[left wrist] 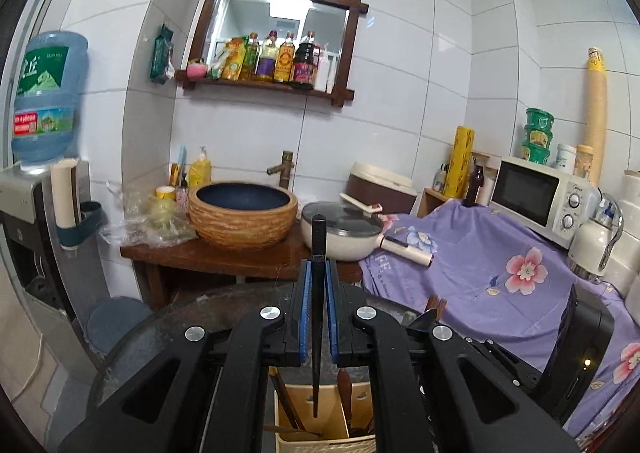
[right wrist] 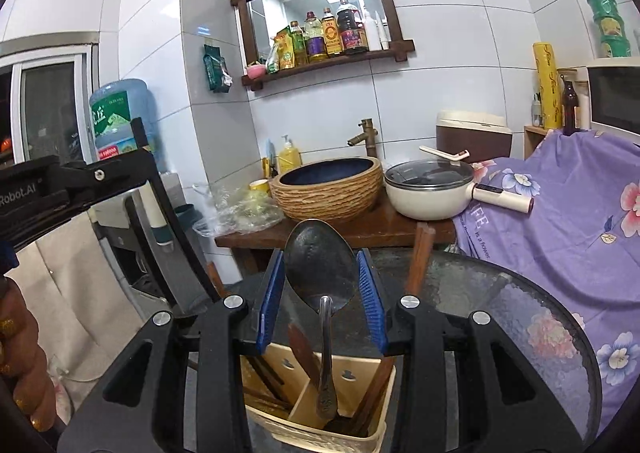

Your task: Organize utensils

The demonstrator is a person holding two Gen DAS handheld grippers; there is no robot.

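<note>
A black chopstick (left wrist: 318, 293) is pinched upright in the closed left gripper (left wrist: 319, 277) and a metal spoon (right wrist: 320, 265) is clamped by its bowl between the part-open pads of the right gripper (right wrist: 322, 285), both above the utensil holder (right wrist: 312, 405) below the jaws, where the narrow compartments could be missed.

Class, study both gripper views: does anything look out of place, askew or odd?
The spoon looks odd: the right gripper clamps its bowl, so the handle hangs down over the holder. The spoon's bowl also looks dark and tarnished.
</note>
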